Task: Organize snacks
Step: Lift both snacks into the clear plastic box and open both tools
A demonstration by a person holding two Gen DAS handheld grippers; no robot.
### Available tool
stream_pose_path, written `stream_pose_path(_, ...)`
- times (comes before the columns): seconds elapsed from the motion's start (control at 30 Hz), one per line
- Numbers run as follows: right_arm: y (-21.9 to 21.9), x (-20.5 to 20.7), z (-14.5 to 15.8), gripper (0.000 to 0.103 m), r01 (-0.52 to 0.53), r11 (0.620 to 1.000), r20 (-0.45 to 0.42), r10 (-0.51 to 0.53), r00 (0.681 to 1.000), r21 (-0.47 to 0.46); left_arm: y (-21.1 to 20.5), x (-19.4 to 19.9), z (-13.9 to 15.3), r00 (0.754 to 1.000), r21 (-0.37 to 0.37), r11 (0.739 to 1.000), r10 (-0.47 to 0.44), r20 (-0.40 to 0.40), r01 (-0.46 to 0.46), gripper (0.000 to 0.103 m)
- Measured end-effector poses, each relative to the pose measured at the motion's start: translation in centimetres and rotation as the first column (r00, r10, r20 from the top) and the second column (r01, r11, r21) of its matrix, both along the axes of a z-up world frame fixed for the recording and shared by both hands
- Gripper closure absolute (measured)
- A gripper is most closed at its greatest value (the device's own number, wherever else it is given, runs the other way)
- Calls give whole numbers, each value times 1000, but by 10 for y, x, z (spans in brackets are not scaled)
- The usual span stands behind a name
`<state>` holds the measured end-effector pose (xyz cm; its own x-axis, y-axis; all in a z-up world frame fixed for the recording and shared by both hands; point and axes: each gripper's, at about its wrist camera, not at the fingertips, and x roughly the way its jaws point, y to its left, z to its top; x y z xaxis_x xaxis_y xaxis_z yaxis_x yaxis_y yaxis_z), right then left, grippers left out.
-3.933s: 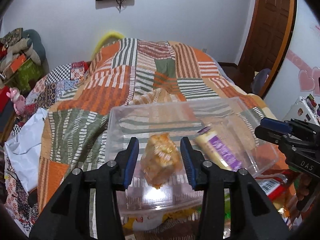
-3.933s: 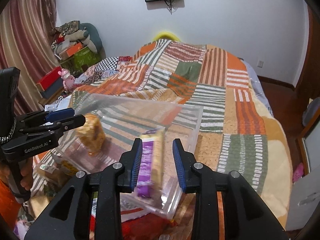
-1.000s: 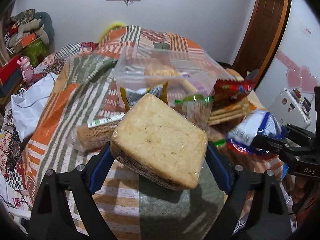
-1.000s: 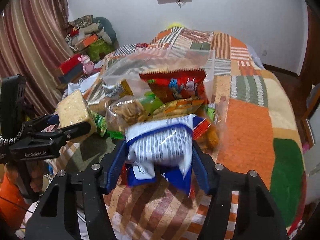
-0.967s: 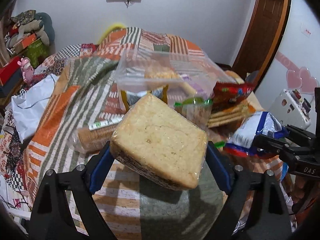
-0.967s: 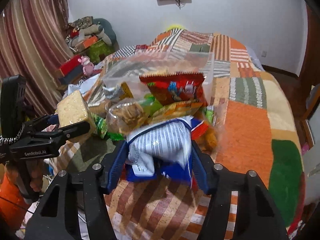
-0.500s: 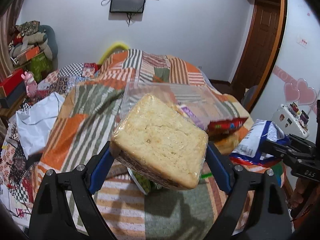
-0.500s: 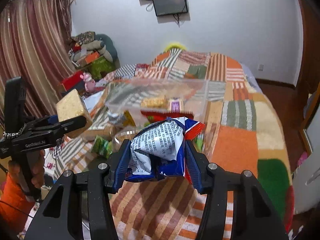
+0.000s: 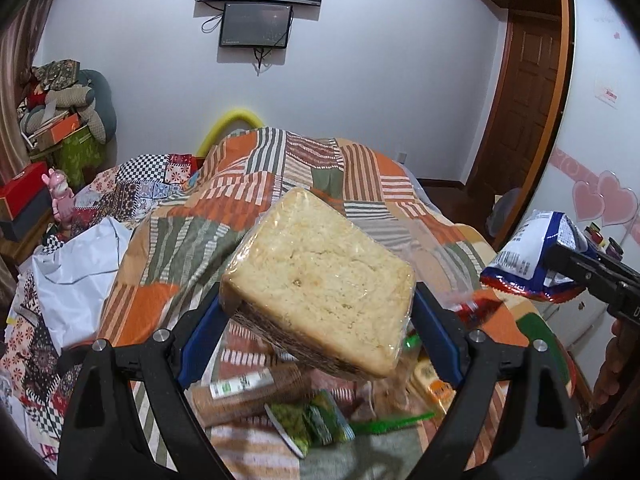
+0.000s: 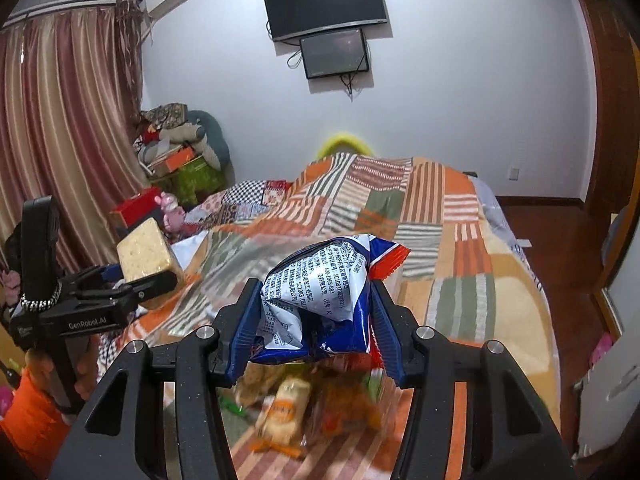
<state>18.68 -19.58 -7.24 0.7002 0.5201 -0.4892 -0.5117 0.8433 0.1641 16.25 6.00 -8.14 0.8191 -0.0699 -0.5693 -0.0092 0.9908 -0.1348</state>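
Observation:
A square pale cracker block [image 9: 320, 284] in clear wrap is tilted between the pads of my left gripper [image 9: 316, 308], which is shut on it above the bed. The right wrist view shows the same block [image 10: 144, 254] at the left in a person's hand-held tool. My right gripper [image 10: 316, 300] is shut on a crumpled blue and white snack bag [image 10: 320, 280], also held up in the air. That bag [image 9: 528, 256] shows at the right edge of the left wrist view. Loose snacks lie blurred below: a biscuit roll [image 9: 244, 392], a green packet [image 9: 312, 420] and a yellow packet [image 10: 286, 408].
A striped patchwork quilt [image 9: 280, 184] covers the bed. A white plastic bag [image 9: 80, 264] lies at its left edge, with stacked boxes and cushions [image 9: 60, 128] beyond. A brown door [image 9: 516, 120] stands at the right. Screens [image 10: 328, 20] hang on the far wall.
Both grippers have risen with their loads, and the snack pile has dropped low in both views. The right jaws have squeezed the bag narrower. The clear box has slid behind the held items.

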Motion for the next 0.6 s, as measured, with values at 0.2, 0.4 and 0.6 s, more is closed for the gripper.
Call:
stream_pose_path(0.2, 9, 25, -2, 54, 9, 1000, 2, -9, 1000, -9, 8, 34, -6, 1000, -2, 1000, 8, -30, -8, 14)
stream_pose_path(0.4, 21, 49, -18, 54, -4, 1000, -55, 3, 998, -17, 16, 69, -25, 995, -9, 1000, 7, -100, -8, 14)
stream_pose_path(0.6, 37, 71, -37, 53, -15, 998, -106, 9, 994, -62, 20, 98, -46, 986, -3, 1000, 16, -163, -16, 14)
